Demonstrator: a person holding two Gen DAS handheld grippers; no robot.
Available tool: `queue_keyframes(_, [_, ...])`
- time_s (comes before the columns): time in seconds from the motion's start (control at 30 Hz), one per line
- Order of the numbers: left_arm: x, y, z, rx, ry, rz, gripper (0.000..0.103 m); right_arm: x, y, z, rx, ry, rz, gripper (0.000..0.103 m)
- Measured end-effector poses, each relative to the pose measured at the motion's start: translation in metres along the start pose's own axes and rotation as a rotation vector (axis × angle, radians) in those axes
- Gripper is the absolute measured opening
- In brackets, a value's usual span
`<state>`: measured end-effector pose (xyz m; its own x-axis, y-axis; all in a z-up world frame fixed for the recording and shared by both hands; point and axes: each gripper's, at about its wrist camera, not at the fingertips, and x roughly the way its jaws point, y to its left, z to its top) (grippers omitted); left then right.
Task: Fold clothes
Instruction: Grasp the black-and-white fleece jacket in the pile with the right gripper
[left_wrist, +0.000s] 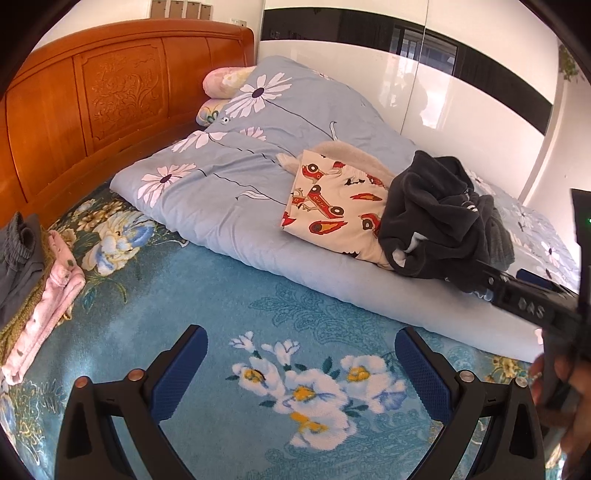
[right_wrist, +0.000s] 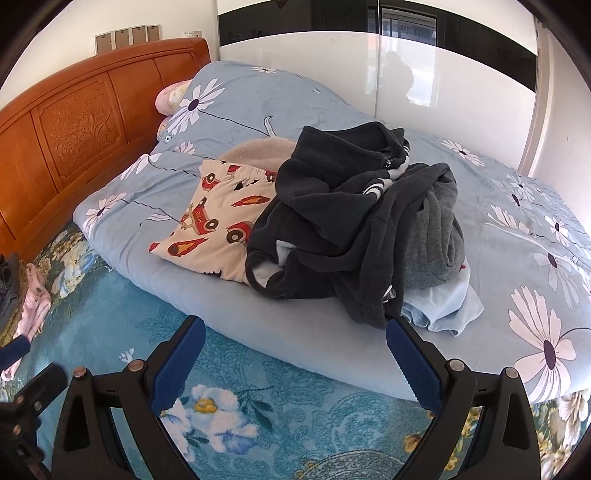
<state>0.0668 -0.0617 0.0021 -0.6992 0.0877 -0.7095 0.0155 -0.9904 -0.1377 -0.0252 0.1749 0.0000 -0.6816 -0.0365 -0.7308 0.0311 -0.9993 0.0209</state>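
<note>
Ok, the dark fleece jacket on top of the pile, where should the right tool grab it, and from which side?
Take the dark fleece jacket by the hem flap that hangs toward you at the pile's near edge, just ahead of the open right tool. Come in low from the near side, over the blue floral bedspread. That edge hangs loose and clear of the grey garment and the car-print clothing, so it should lift alone.

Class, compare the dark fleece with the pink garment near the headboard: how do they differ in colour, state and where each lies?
The dark fleece is charcoal; the pink garment is pale pink. The fleece lies crumpled in a heap; the pink garment lies folded flat. The fleece sits up on the blue quilt with other unfolded clothes; the pink garment rests on a stack on the floral blanket. Neither is touched by a tool.
</note>
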Motion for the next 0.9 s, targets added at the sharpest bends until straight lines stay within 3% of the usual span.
queue_keyframes(0.07, [-0.012, 0.008, -0.008, -0.008, -0.031, 0.0, 0.103, 0.009, -0.009, 0.015, 0.011, 0.012, -0.017, 0.089])
queue_keyframes(0.2, [-0.02, 0.021, -0.025, 0.036, -0.07, 0.103, 0.103, 0.029, -0.012, 0.047, 0.005, 0.028, -0.052, 0.08])
queue_keyframes(0.4, [-0.003, 0.046, -0.046, 0.081, -0.009, 0.161, 0.103, 0.064, 0.015, 0.086, -0.034, 0.062, -0.047, 0.065])
queue_keyframes(0.53, [0.006, 0.065, -0.054, 0.03, 0.017, 0.141, 0.103, 0.097, 0.034, 0.102, -0.075, 0.126, -0.093, 0.038])
queue_keyframes(0.7, [0.009, 0.083, -0.057, -0.01, 0.021, 0.12, 0.103, 0.137, 0.033, 0.119, -0.003, 0.195, -0.161, 0.037])
queue_keyframes(0.9, [0.015, 0.105, -0.056, -0.108, 0.026, 0.097, 0.103, 0.173, 0.046, 0.126, -0.082, 0.27, -0.302, 0.036])
